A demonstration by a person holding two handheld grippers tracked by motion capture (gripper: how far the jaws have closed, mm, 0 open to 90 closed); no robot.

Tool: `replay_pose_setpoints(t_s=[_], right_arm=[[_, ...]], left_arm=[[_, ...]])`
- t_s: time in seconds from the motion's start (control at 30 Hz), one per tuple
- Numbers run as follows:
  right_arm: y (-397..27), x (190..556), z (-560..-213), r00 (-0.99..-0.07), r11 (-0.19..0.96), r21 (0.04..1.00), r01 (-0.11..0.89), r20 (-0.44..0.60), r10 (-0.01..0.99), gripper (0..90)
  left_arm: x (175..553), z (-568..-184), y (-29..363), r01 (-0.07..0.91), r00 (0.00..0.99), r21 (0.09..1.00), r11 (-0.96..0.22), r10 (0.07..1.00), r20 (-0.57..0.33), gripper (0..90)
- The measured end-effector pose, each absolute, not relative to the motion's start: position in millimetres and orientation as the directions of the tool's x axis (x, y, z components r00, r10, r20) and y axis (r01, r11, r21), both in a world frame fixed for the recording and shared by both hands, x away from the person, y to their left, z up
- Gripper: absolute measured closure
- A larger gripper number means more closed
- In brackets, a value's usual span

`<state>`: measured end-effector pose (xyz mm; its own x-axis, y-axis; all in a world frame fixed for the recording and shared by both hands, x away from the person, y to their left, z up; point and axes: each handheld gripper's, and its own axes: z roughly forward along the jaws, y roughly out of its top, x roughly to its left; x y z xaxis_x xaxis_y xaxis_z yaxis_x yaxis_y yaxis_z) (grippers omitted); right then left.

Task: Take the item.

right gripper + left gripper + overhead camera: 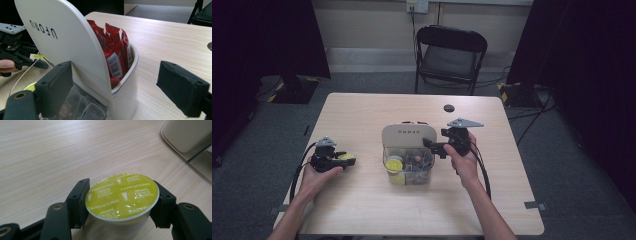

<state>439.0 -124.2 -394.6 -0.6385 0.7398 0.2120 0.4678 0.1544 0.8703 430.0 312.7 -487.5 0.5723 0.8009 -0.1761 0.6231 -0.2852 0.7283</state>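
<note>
Pale wood table: our left gripper clamps a capsule upright, green foil lid up; our right gripper gapes beside the container.

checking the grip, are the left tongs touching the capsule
Touching: in the left gripper view both pads of the left tongs press the sides of the capsule.

The capsule's cup base is cut off below, perhaps resting on the table.
</note>
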Motion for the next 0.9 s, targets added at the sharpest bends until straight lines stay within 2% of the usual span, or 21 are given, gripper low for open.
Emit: replay_pose_setpoints(t_s=[0.47,0.53,0.6,0.73,0.9], right_arm=[[-124.0,438.8,-394.5,-0.637,0.154,0.871,0.466,0.21,0.742,12.9],[-123.9,438.8,-394.5,-0.637,0.154,0.871,0.466,0.21,0.742,13.0],[-123.9,438.6,-394.5,-0.637,0.154,0.871,0.466,0.21,0.742,13.0],[-123.9,438.8,-394.5,-0.637,0.154,0.871,0.466,0.21,0.742,13.0],[-124.0,439.1,-394.6,-0.639,0.155,0.87,0.468,0.212,0.739,12.9]], left_arm=[[431.4,-492.1,310.8,0.645,0.569,0.712,-0.277,0.796,-0.206,38.3],[431.2,-491.7,311.0,0.644,0.57,0.713,-0.277,0.796,-0.205,36.8],[430.3,-490.0,311.7,0.638,0.559,0.728,-0.251,0.801,-0.214,31.0],[429.0,-487.6,312.8,0.634,0.554,0.732,-0.249,0.807,-0.206,24.7],[423.6,-484.1,314.8,0.628,0.549,0.742,-0.235,0.809,-0.209,20.3]])
